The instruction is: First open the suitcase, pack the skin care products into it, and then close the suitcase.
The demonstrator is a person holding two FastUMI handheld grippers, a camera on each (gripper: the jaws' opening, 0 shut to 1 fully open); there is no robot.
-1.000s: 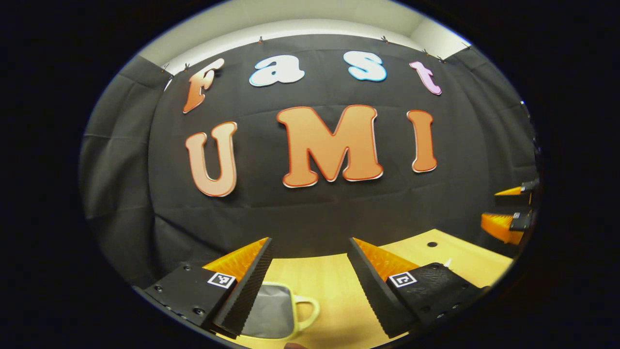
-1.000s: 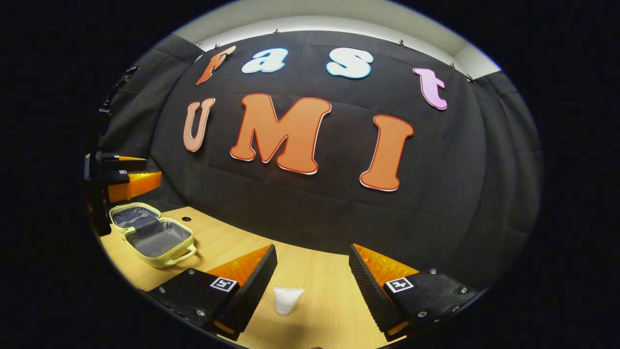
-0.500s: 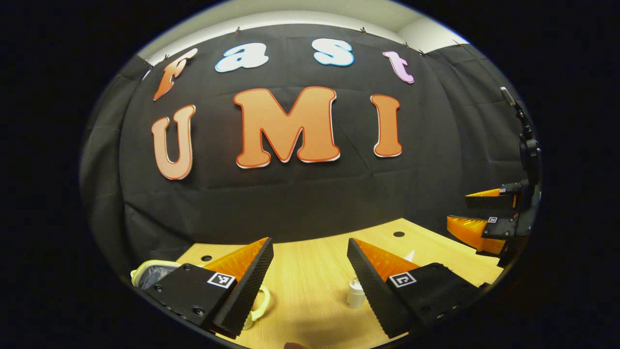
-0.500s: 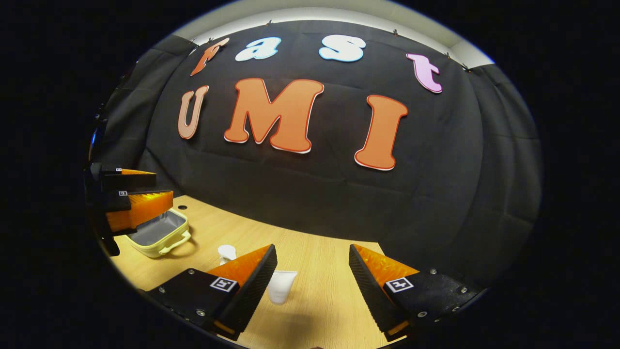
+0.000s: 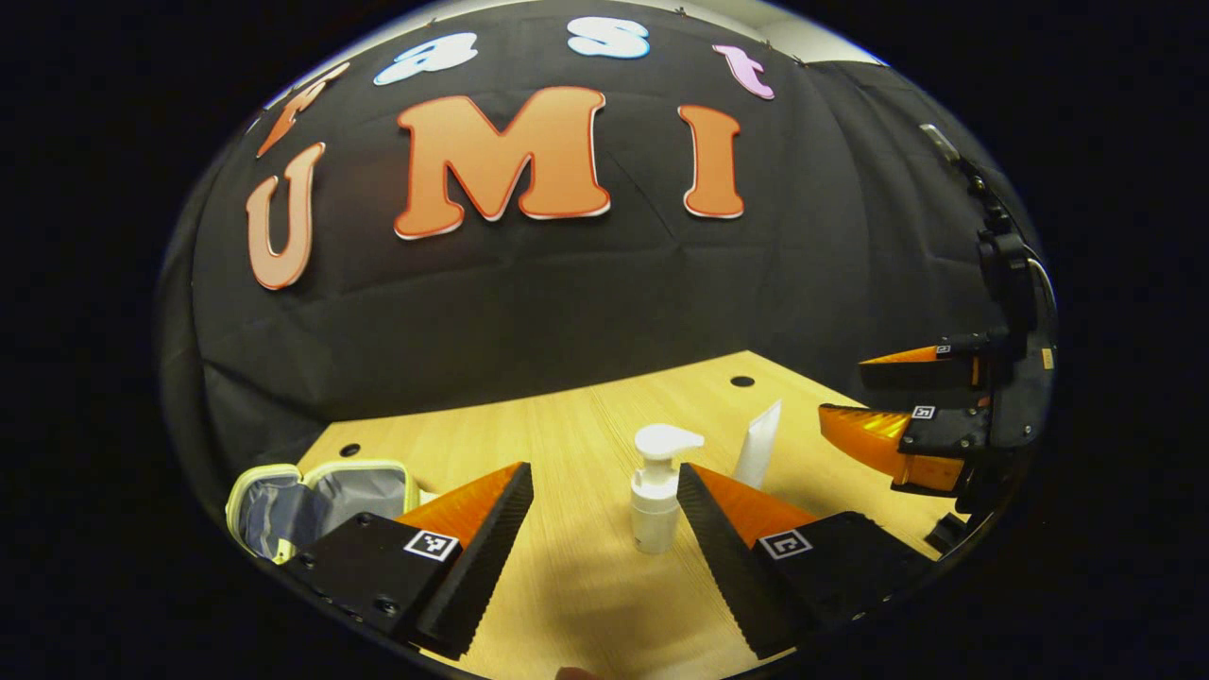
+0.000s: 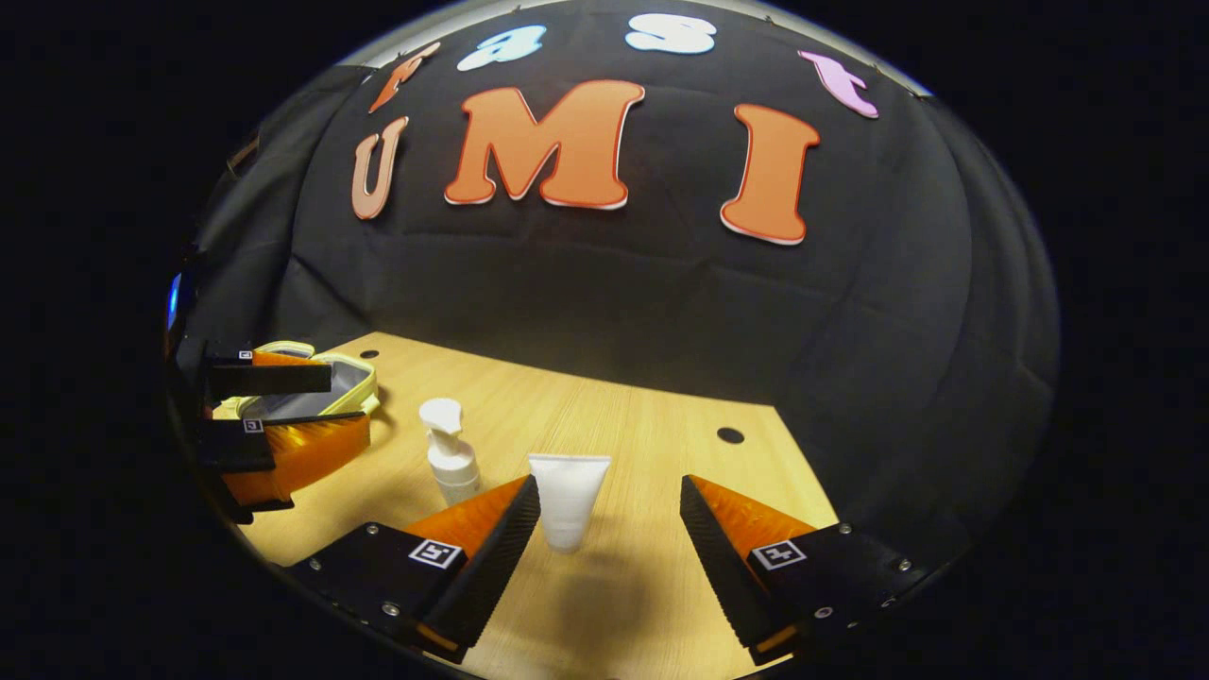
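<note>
With the suitcase lying open at the far left of the desk, I hold my left tool spread before the upright pump bottle and my right tool spread before the standing white tube, ready to pinch each.

From my feed, black cloth hangs as the booth's back wall, creased in soft folds, and it wraps around at 3 and 9 o'clock in the right gripper view. A strip of pale wall or ceiling shows at 12 o'clock above it. Below, toward 6 o'clock, I see a light wooden table with visible grain and small dark round holes near its far edge. The lighting is even and warm on the wood.
</note>
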